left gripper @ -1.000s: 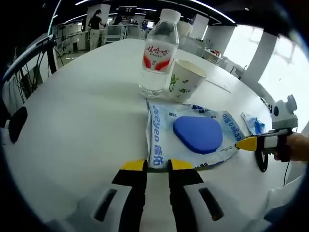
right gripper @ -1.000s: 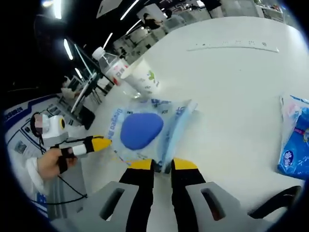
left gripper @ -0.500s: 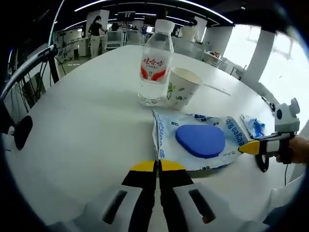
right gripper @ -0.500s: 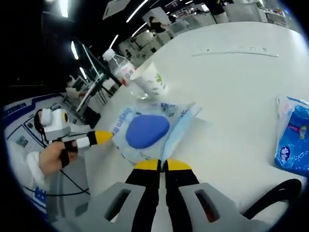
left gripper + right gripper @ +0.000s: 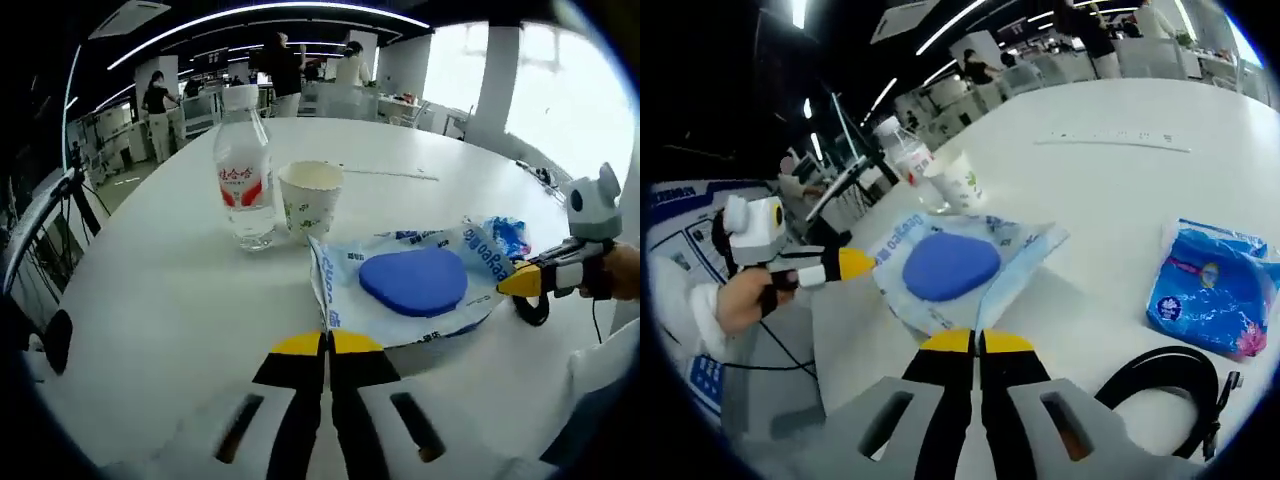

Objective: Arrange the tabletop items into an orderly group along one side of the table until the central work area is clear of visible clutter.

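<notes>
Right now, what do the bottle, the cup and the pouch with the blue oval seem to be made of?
Bottle: clear plastic, it seems; you see through it, and it has a white cap and a printed label.
Cup: probably paper; matte white wall with a green print and a rolled rim.
Pouch: thin glossy plastic film, wrinkled and partly see-through; both grippers are shut on its edges.

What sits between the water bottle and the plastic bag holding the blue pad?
A paper cup stands there, just beside the water bottle, with the plastic bag lying in front of it. Both the left and right gripper views show this.
</notes>
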Tool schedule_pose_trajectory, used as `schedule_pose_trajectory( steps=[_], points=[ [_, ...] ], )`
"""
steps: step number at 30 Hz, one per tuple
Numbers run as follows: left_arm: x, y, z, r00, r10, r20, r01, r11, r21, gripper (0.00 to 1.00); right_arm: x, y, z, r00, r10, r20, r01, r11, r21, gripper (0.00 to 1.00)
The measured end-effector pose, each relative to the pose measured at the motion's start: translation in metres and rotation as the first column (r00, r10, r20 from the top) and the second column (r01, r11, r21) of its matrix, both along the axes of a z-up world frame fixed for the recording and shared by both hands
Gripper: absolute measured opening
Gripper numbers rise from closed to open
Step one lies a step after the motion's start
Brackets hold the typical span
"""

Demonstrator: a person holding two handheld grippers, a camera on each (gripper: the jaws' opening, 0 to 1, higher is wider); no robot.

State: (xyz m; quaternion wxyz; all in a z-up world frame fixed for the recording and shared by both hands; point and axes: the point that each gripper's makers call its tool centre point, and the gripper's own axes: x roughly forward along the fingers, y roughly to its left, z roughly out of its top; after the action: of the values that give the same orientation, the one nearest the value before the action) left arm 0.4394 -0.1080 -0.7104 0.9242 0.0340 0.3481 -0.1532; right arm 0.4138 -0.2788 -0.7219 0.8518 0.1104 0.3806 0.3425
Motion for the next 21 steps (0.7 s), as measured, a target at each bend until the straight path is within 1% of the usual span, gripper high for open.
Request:
schedule_pose_trajectory(
  steps=[6, 8, 13, 18, 21],
  points=[
    [0.008, -0.018, 0.004, 0.998, -0.061, 0.012, 0.061, 0.998, 0.023, 0.0, 0.005, -0.016, 0.001, 0.999, -0.037, 0.0, 0.037, 0.999, 0.003, 0.0],
    [0.01, -0.022, 0.005, 0.997, -0.081, 0.019, 0.08, 0.996, 0.04, 0.0, 0.008, -0.021, 0.002, 0.999, -0.049, 0.004, 0.049, 0.999, 0.002, 0.0],
    [0.015, -0.027, 0.007, 0.995, -0.094, 0.022, 0.093, 0.995, 0.04, 0.0, 0.012, -0.027, 0.004, 0.998, -0.066, 0.008, 0.066, 0.998, 0.005, 0.0],
    [0.022, -0.031, 0.009, 0.993, -0.115, 0.026, 0.114, 0.992, 0.061, 0.0, 0.017, -0.03, 0.004, 0.997, -0.067, 0.027, 0.067, 0.998, -0.008, 0.0],
    [0.028, -0.034, 0.01, 0.991, -0.129, 0.023, 0.127, 0.989, 0.069, 0.0, 0.021, -0.033, 0.004, 0.997, -0.075, 0.024, 0.076, 0.997, -0.008, 0.0]
  ],
)
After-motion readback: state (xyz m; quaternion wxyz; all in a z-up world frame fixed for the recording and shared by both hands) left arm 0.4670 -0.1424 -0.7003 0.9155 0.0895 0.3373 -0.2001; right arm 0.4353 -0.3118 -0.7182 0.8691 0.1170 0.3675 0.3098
